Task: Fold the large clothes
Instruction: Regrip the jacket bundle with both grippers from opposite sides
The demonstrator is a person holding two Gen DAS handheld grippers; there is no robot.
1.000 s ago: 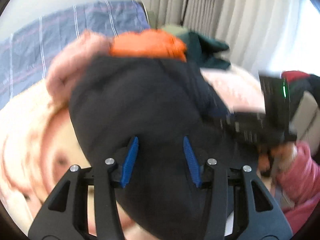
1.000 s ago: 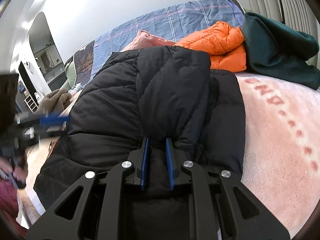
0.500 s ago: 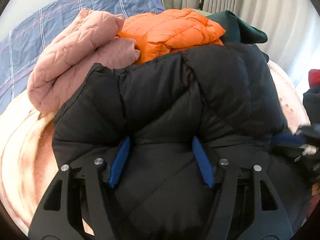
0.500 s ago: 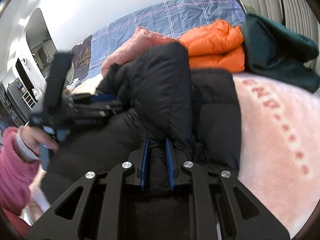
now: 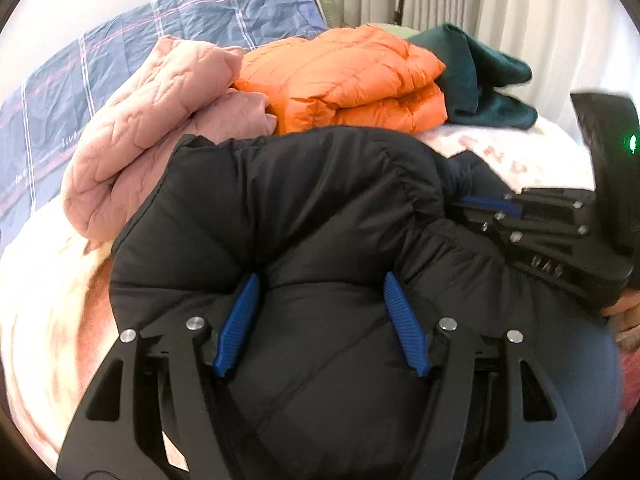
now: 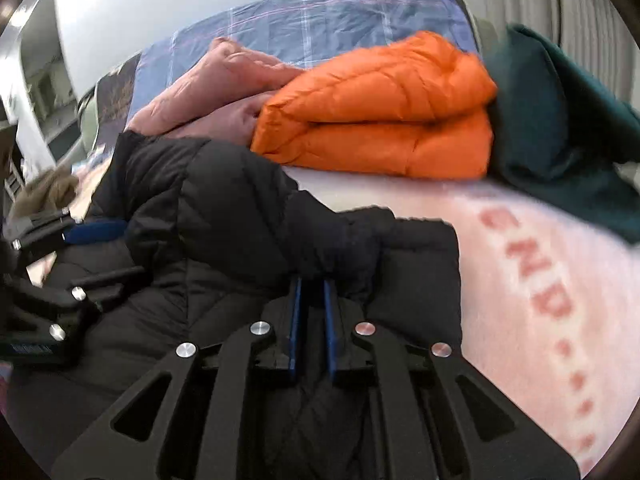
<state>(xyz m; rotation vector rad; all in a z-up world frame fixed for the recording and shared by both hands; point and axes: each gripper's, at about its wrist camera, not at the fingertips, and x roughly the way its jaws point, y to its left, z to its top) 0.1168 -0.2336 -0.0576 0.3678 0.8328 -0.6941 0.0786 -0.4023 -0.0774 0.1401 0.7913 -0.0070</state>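
Observation:
A black puffer jacket [image 5: 304, 208] lies bunched on the bed, a thick fold of it doubled over. My left gripper [image 5: 320, 284] rests on top of it with its jaws spread wide; the padding bulges up between the blue pads [image 5: 240, 316] but is not pinched. My right gripper [image 6: 312, 284] is closing, its jaws nearly together with a thin ridge of the black jacket [image 6: 224, 220] nipped between them. Each gripper shows in the other's view: the right gripper [image 5: 484, 204] at the jacket's right edge, the left gripper [image 6: 96, 228] at its left.
Behind the jacket sit a folded orange puffer [image 5: 352, 80], a pink quilted garment [image 5: 160, 112] and a dark green garment [image 5: 480, 76]. Blue plaid bedding [image 5: 160, 28] covers the head end. A pink lettered blanket [image 6: 540, 300] spreads to the right. Curtains [image 5: 480, 0] hang beyond.
The left gripper came down onto the jacket and its jaws widened. The right gripper pulled its pinch of jacket across, doubling the jacket over, and its jaws narrowed.

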